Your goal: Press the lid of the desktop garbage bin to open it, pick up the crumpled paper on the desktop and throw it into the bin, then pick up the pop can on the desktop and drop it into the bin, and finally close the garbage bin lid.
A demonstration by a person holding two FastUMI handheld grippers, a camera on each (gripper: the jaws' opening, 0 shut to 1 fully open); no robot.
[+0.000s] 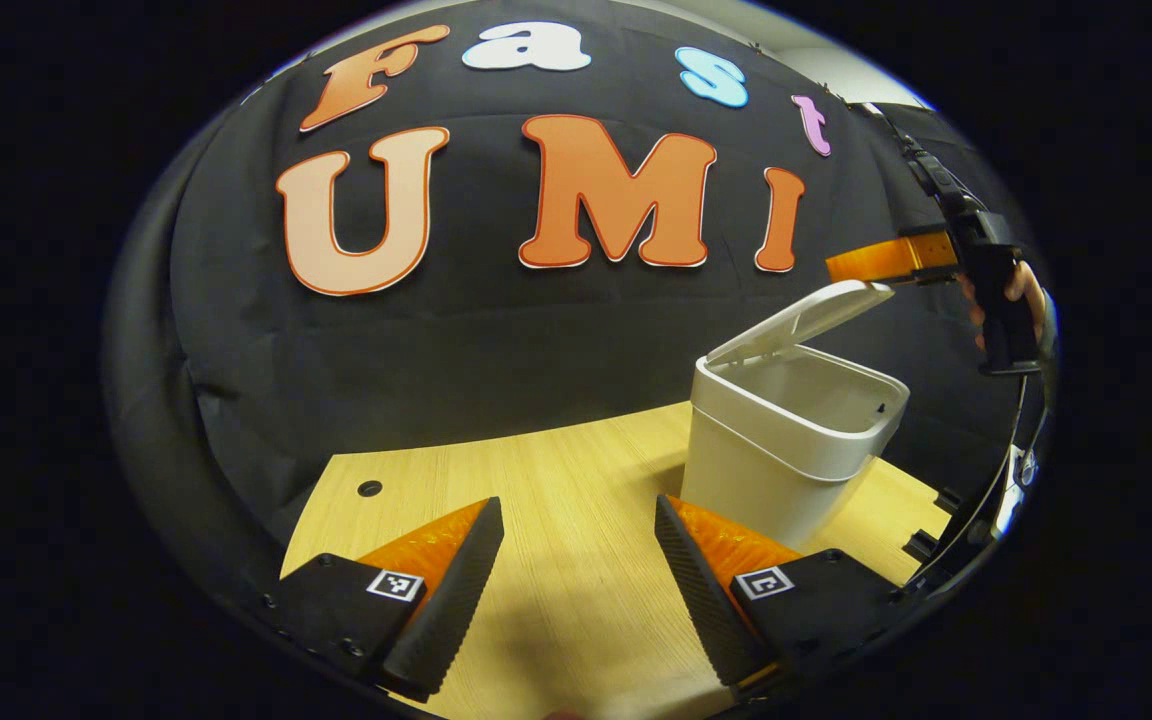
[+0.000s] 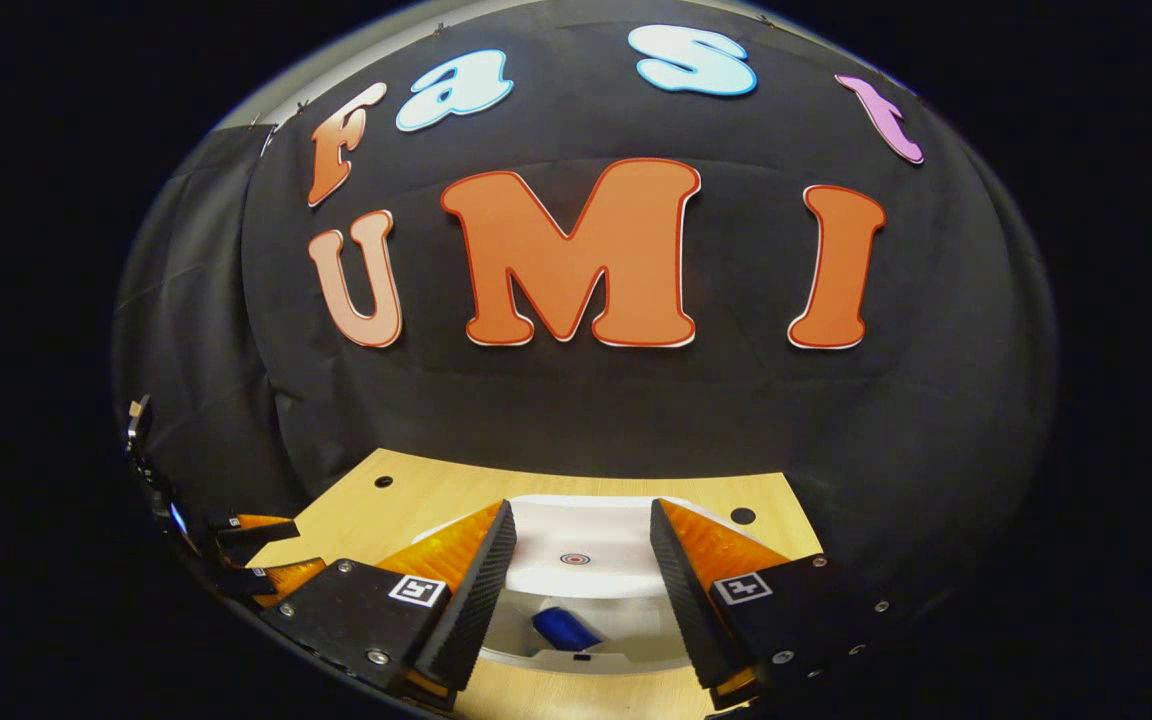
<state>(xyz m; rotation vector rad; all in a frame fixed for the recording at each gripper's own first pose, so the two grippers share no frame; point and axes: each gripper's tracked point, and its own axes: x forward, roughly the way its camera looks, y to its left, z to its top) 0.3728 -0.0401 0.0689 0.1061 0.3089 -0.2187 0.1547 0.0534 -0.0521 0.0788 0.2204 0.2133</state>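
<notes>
Hovering spread above one white bin (image 2: 576,640), the right gripper (image 2: 581,585) frames one blue can (image 2: 564,628) inside; the left gripper (image 1: 576,580) gapes beside it, unlabelled

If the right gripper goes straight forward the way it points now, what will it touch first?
Probably the raised lid of the bin, which shows right between the open jaws of the right gripper. Depth is hard to judge; aimed slightly higher, it would pass over the lid toward the booth wall.
</notes>
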